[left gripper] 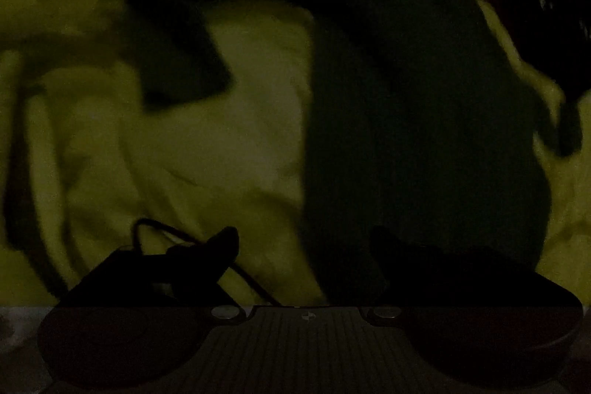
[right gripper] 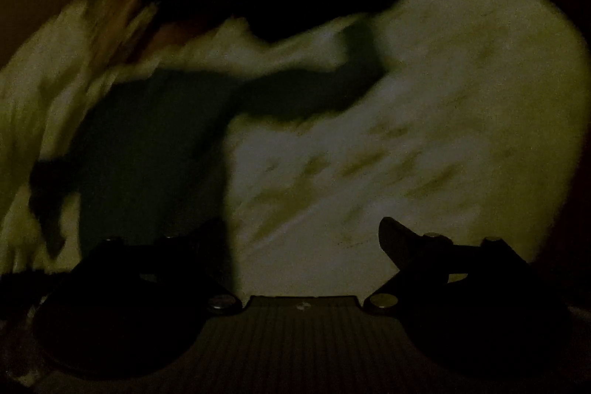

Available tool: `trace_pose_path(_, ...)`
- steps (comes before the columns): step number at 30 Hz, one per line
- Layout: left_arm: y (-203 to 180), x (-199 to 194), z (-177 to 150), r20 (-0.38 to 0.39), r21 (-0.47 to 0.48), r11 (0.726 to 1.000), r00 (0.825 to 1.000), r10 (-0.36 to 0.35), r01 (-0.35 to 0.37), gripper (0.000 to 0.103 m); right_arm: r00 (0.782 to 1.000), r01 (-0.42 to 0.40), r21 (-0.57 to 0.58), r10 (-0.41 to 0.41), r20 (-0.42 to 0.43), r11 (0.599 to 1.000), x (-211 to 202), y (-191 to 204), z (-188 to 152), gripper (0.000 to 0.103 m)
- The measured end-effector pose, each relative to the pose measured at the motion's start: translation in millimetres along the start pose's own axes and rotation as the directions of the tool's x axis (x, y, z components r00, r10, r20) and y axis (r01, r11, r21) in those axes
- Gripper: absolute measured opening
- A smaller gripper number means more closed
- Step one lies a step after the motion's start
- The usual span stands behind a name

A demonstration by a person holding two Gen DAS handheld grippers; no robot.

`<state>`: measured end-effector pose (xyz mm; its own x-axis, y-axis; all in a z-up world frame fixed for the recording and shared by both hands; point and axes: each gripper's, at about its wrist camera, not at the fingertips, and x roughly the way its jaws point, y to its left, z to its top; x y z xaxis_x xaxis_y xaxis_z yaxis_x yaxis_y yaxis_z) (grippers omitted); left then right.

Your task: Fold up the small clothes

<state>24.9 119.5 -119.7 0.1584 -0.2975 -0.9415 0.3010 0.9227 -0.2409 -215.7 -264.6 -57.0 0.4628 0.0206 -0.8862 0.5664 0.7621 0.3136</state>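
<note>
Your left gripper (left gripper: 304, 242) is spread wide and holds nothing; the dark garment (left gripper: 406, 135) lies on the pale sheet (left gripper: 221, 143) from 12 to 3 o'clock. Your right gripper (right gripper: 306, 235) also gapes empty, the garment (right gripper: 155, 143) at 9 o'clock.

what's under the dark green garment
The dark green garment lies on a pale yellowish sheet, which shows all round it. Whatever lies directly beneath the garment is covered.
</note>
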Motion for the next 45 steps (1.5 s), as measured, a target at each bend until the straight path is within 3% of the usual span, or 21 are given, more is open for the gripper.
trace_pose_path(5,-20.7,22.1,-9.2,-0.065,0.114,0.993,0.997,0.041,-0.033,0.103,0.986,-0.042,-0.051,0.033,-0.166,0.998,72.1,32.1,-21.0,0.078)
trace_pose_path(8,-23.4,16.7,-15.8,-0.062,0.148,0.989,0.998,-0.014,0.023,0.103,0.974,-0.061,-0.019,0.055,-0.22,0.998,94.7,36.4,-29.5,0.071)
trace_pose_path(11,-20.8,2.4,-23.2,-0.018,0.179,0.978,0.995,-0.103,0.105,0.103,0.971,-0.068,-0.018,0.062,-0.23,0.998,105.8,36.4,-32.7,0.071)
trace_pose_path(14,-18.7,-3.8,-31.8,0.0,0.24,0.951,0.979,-0.202,0.196,0.103,0.966,-0.064,-0.01,0.059,-0.253,0.998,119.0,33.0,-33.9,0.071)
trace_pose_path(16,-24.2,-3.3,-35.6,-0.006,0.317,0.918,0.968,-0.25,0.239,0.103,0.962,-0.066,-0.003,0.063,-0.265,0.998,124.2,33.7,-33.2,0.071)
trace_pose_path(18,-30.5,0.3,-35.6,-0.006,0.362,0.903,0.969,-0.246,0.231,0.103,0.959,-0.064,-0.011,0.059,-0.278,0.998,128.6,36.8,-33.3,0.07)
trace_pose_path(20,-30.0,10.5,-30.1,-0.008,0.351,0.918,0.981,-0.193,0.183,0.103,0.959,-0.066,-0.018,0.058,-0.279,0.998,129.3,39.7,-32.8,0.07)
trace_pose_path(24,-19.2,17.9,-20.8,-0.01,0.24,0.954,0.983,-0.182,0.179,0.103,0.958,-0.069,-0.013,0.062,-0.28,0.998,128.5,40.0,-33.2,0.07)
trace_pose_path(27,-12.6,19.8,-22.6,-0.018,0.232,0.956,0.984,-0.179,0.178,0.103,0.957,-0.077,0.0,0.074,-0.282,0.997,128.9,37.2,-31.9,0.07)
trace_pose_path(29,-11.5,28.0,-28.7,-0.082,0.212,0.951,0.974,-0.212,0.224,0.103,0.953,-0.092,0.026,0.096,-0.287,0.995,133.5,35.2,-32.5,0.07)
trace_pose_path(33,-33.4,46.8,-33.8,-0.173,0.219,0.945,0.963,-0.208,0.244,0.103,0.941,-0.116,0.053,0.127,-0.313,0.992,148.7,38.5,-27.3,0.07)
trace_pose_path(34,-42.1,50.9,-34.2,-0.195,0.231,0.941,0.959,-0.204,0.247,0.103,0.939,-0.119,0.057,0.131,-0.319,0.991,151.8,40.7,-25.0,0.068)
trace_pose_path(36,-51.9,51.1,-33.5,-0.2,0.239,0.938,0.958,-0.205,0.251,0.103,0.933,-0.121,0.083,0.142,-0.329,0.989,158.6,43.7,-24.4,0.048)
trace_pose_path(37,-54.3,50.0,-31.6,-0.209,0.233,0.938,0.955,-0.21,0.257,0.103,0.929,-0.119,0.098,0.146,-0.339,0.988,158.4,44.1,-26.0,0.025)
trace_pose_path(38,-53.9,47.8,-28.8,-0.223,0.218,0.939,0.95,-0.218,0.266,0.097,0.928,-0.113,0.103,0.142,-0.345,0.988,158.0,43.8,-26.1,0.011)
trace_pose_path(39,-50.4,43.4,-24.1,-0.229,0.188,0.939,0.943,-0.243,0.288,0.09,0.93,-0.115,0.105,0.144,-0.337,0.988,153.6,42.5,-26.0,0.011)
trace_pose_path(41,-40.6,26.0,-17.8,-0.216,0.139,0.931,0.928,-0.305,0.339,0.086,0.933,-0.148,0.122,0.179,-0.31,0.981,139.2,37.7,-25.5,0.01)
trace_pose_path(45,-26.1,-18.3,-17.6,-0.166,0.16,0.911,0.92,-0.356,0.381,0.081,0.926,-0.225,0.156,0.261,-0.272,0.962,93.5,21.4,-25.2,0.01)
